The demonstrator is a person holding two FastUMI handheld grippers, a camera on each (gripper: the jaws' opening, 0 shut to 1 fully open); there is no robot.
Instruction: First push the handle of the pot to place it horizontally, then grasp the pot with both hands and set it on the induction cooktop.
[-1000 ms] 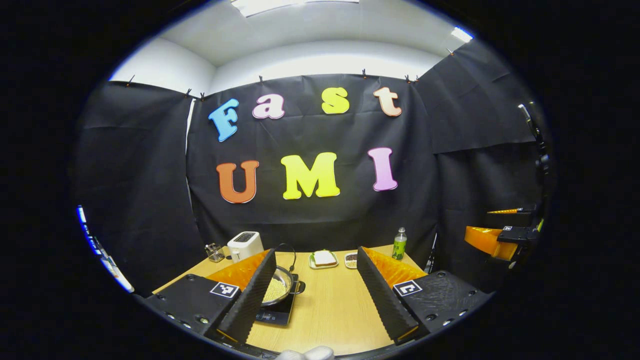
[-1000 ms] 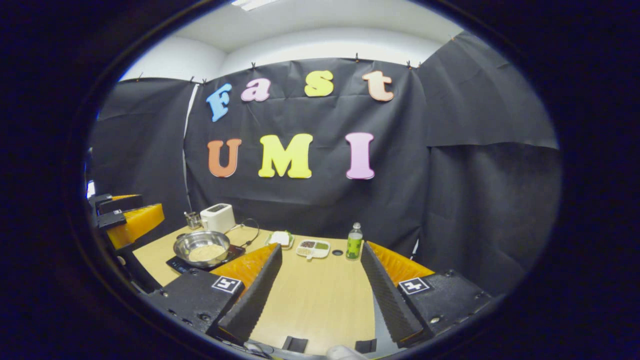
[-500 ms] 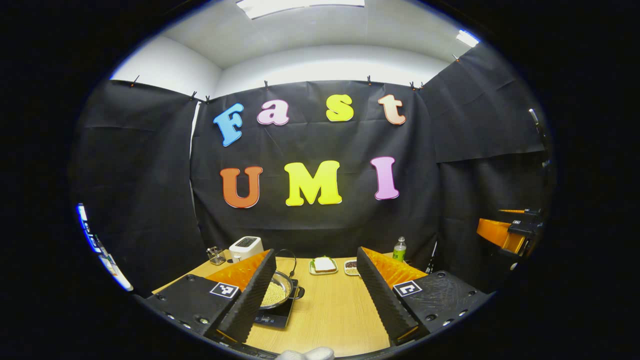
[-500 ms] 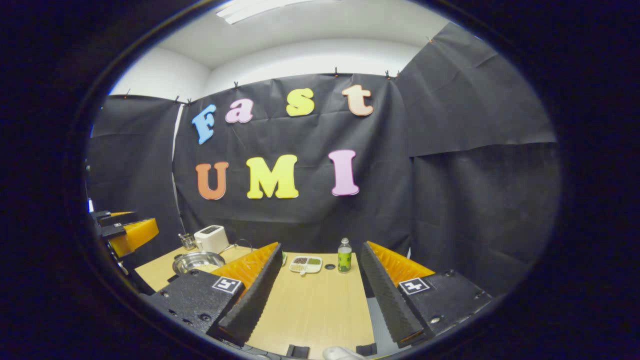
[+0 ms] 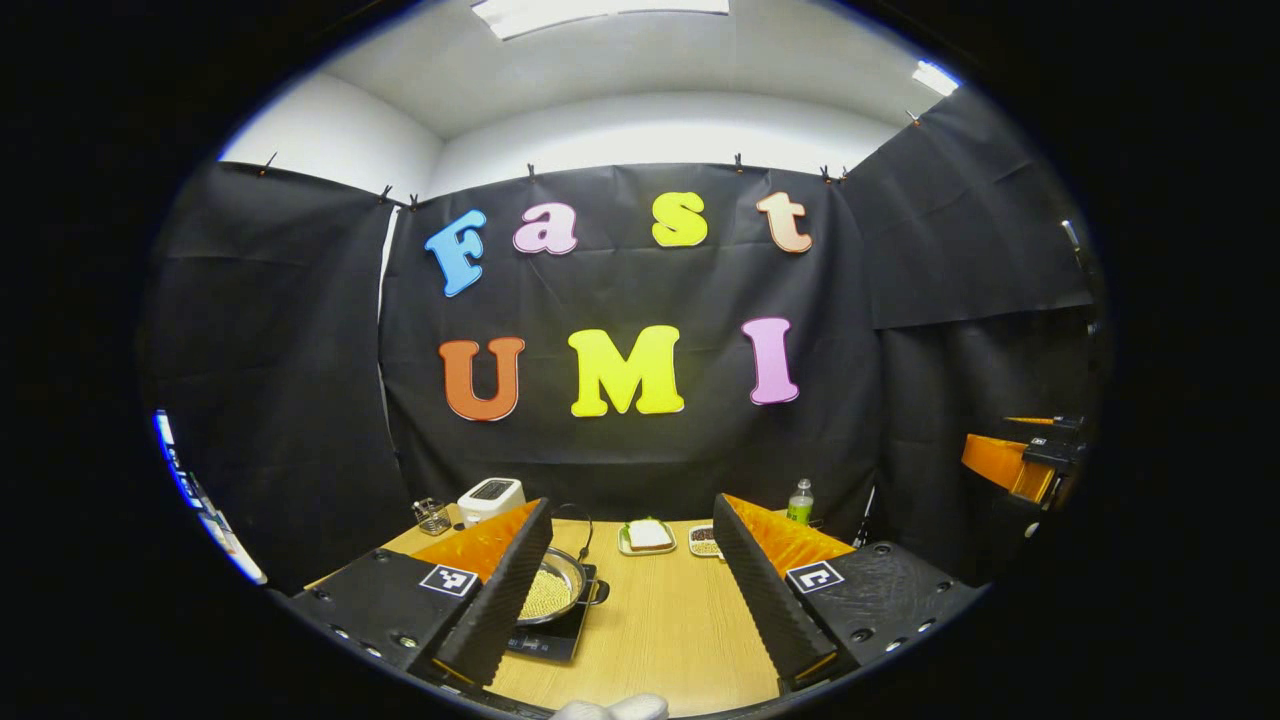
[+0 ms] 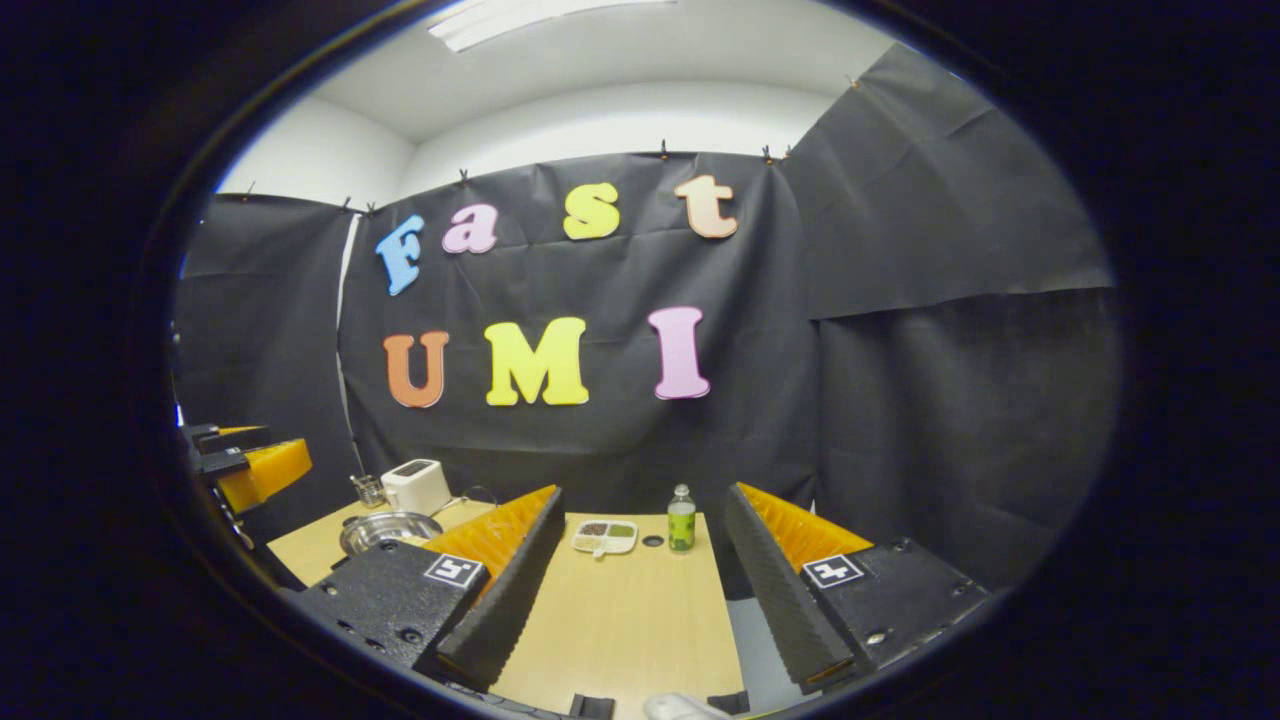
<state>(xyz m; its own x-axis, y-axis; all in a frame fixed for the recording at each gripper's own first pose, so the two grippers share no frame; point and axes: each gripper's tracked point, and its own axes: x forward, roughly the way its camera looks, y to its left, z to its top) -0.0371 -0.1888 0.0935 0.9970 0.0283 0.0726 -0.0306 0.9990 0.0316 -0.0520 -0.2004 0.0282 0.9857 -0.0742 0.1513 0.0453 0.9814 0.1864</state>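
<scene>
The left gripper view looks from above the table's (image 5: pixel 660 630) near edge toward the back wall. The right gripper view faces likewise, from further right. Both share the table, toaster (image 5: pixel 490 497) and bottle (image 6: pixel 681 520).

The table (image 5: pixel 660 620) is light wood with a fine straight grain. The pot (image 5: pixel 556 588) is shiny silver steel and holds pale yellow grains; the induction cooktop (image 5: pixel 548 640) under it is black. Near the table's far left corner the toaster (image 5: pixel 490 497) is white. The bottle (image 6: pixel 681 522) toward the far edge is clear with a green label and white cap. The divided tray (image 6: pixel 604 535) is white, holding dark brown and green fillings.
</scene>
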